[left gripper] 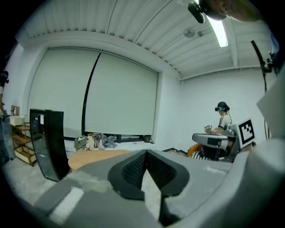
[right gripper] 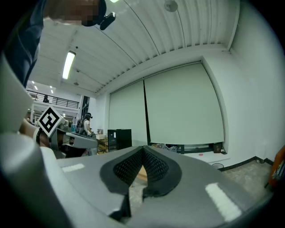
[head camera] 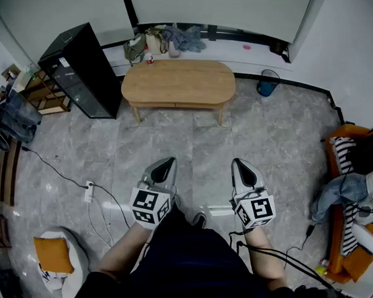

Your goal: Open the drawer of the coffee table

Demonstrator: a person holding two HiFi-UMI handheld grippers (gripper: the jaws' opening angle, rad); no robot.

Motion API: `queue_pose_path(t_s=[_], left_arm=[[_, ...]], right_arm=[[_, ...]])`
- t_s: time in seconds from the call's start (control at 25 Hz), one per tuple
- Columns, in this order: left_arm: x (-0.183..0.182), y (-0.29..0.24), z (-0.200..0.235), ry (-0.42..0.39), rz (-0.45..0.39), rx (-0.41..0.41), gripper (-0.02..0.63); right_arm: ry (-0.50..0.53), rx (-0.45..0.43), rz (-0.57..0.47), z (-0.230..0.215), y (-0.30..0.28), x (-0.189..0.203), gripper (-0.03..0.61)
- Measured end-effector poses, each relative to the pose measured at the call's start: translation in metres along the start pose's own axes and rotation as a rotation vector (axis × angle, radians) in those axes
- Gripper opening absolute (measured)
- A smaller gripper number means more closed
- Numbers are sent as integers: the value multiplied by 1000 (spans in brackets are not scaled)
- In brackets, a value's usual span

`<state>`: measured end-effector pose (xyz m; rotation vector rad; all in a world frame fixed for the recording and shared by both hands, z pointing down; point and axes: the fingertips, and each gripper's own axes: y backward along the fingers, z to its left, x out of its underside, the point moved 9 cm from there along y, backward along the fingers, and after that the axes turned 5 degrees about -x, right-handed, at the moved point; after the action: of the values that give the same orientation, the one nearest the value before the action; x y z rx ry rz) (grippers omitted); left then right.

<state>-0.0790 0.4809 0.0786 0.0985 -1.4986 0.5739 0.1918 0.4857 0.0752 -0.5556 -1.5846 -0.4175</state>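
Note:
The oval wooden coffee table (head camera: 179, 82) stands on the grey stone floor well ahead of me, near the far wall; its drawer front is too small to make out. My left gripper (head camera: 167, 162) and right gripper (head camera: 242, 164) are held side by side at waist height, far short of the table, both shut with nothing between the jaws. In the left gripper view the tabletop (left gripper: 93, 156) shows just past the closed tips (left gripper: 146, 153). The right gripper view shows its closed tips (right gripper: 143, 148) with a sliver of the table (right gripper: 140, 173) behind.
A black cabinet (head camera: 82, 70) stands left of the table, a wooden shelf (head camera: 44, 91) beside it. Bags and clothes (head camera: 164, 40) lie along the wall ledge, with a blue bin (head camera: 268, 83) to the right. An orange sofa (head camera: 351, 202) is at the right, cables (head camera: 80, 185) at the left.

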Motion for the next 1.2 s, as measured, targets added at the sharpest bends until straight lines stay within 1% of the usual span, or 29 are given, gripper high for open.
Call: queue_pose_path(t_s=[0.32, 0.48, 0.72, 0.84, 0.92, 1.04, 1.2], left_arm=[[-7, 6, 0, -23, -9, -13, 2], [-5, 7, 6, -21, -8, -24, 2], [4, -9, 31, 4, 28, -11, 2], [-1, -21, 41, -9, 33, 10, 2], [-1, -30, 54, -17, 35, 15, 2], [1, -40, 86, 4, 48, 5, 2], [-3, -55, 126, 27, 53, -11, 2]], right_arm=[[3, -14, -5, 4, -1, -4, 2], [-4, -14, -16, 5, -5, 0, 2], [13, 3, 45, 10, -26, 9, 3], [3, 14, 74, 5, -40, 12, 3], [0, 23, 93, 0, -56, 15, 3], [-14, 42, 105, -4, -85, 16, 3], [6, 58, 121, -4, -117, 7, 3]])
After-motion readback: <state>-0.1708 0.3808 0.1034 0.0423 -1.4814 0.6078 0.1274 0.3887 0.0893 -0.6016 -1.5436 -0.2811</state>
